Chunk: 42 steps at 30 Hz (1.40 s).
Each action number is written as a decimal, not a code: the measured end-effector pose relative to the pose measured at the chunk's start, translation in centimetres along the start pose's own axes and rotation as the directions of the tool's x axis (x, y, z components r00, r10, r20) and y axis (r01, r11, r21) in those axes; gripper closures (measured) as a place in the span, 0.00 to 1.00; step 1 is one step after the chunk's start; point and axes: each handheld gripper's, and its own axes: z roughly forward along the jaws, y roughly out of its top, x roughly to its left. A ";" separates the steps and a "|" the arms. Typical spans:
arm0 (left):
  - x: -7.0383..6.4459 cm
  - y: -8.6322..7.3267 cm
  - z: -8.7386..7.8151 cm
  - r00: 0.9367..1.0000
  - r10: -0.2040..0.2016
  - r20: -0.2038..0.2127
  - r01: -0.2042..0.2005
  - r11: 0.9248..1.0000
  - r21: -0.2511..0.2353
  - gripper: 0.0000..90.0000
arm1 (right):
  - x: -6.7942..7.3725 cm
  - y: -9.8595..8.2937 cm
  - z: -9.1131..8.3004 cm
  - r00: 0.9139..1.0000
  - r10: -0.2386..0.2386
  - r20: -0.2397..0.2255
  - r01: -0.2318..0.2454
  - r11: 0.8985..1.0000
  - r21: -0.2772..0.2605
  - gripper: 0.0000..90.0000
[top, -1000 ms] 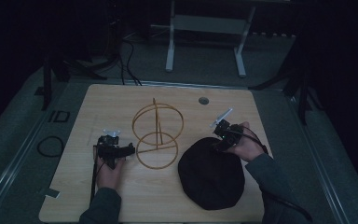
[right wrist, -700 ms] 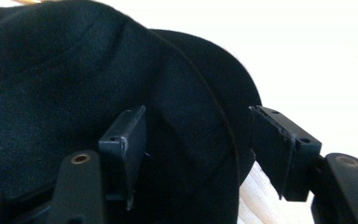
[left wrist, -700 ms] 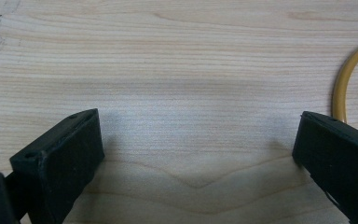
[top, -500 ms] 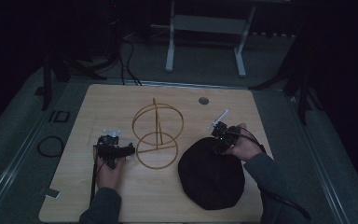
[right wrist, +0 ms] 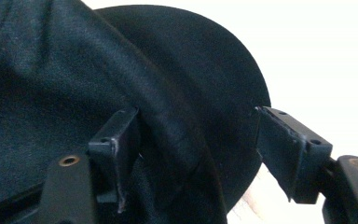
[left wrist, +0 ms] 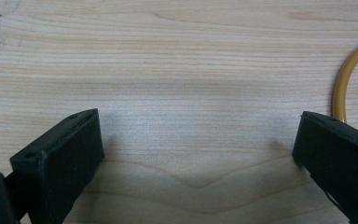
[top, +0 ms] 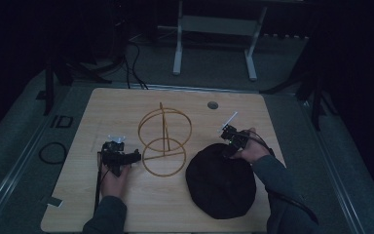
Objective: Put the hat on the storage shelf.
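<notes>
1. High view: the black hat [top: 220, 183] lies flat on the desk [top: 126, 105], just right of the wire stand [top: 164, 141]. The right claw [top: 227, 146] sits at the hat's far edge, its hand [top: 248, 148] behind it. The left claw [top: 121, 157] rests on the desk just left of the stand's base ring, apart from the hat.

2. Left gripper view: the left claw [left wrist: 193, 154] stands wide, with bare wood between the jaws. A curve of the stand's ring [left wrist: 344, 84] shows at the right edge, near the right jaw but not between the jaws.

3. Right gripper view: the right claw [right wrist: 196, 140] is spread wide around the hat's [right wrist: 51, 70] edge. The brim [right wrist: 214, 84] and a raised fold of cloth lie between the jaws, the left one against the fabric, yet the jaws have not closed on it.

4. Step in hand, as a judgement: the right claw is lining up a grip on the hat's rim, likely to lift it toward the stand. The next move calls for closing on the fold and brim together, deep enough that the cloth does not slip, then lifting clear of the desk. The left claw may need to steady the stand.

5. Against the earlier frames: the right claw has crept slightly toward the hat's rim; hat, stand and left claw lie as they did.
</notes>
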 end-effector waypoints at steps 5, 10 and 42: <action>0.0 0.0 0.0 1.000 -0.001 0.000 0.001 1.000 -0.001 0.01 | 0.0 0.1 0.1 0.999 0.004 -0.041 -0.004 1.000 0.009 0.54; 0.0 0.0 0.0 1.000 0.000 0.000 0.000 1.000 0.000 0.01 | 0.2 0.2 0.3 0.999 0.000 -0.042 0.001 1.000 0.024 0.62; 0.0 0.0 0.0 1.000 0.000 0.000 0.000 1.000 0.000 0.01 | -1.0 -0.8 -0.5 0.999 0.024 -0.026 -0.021 0.994 0.107 0.87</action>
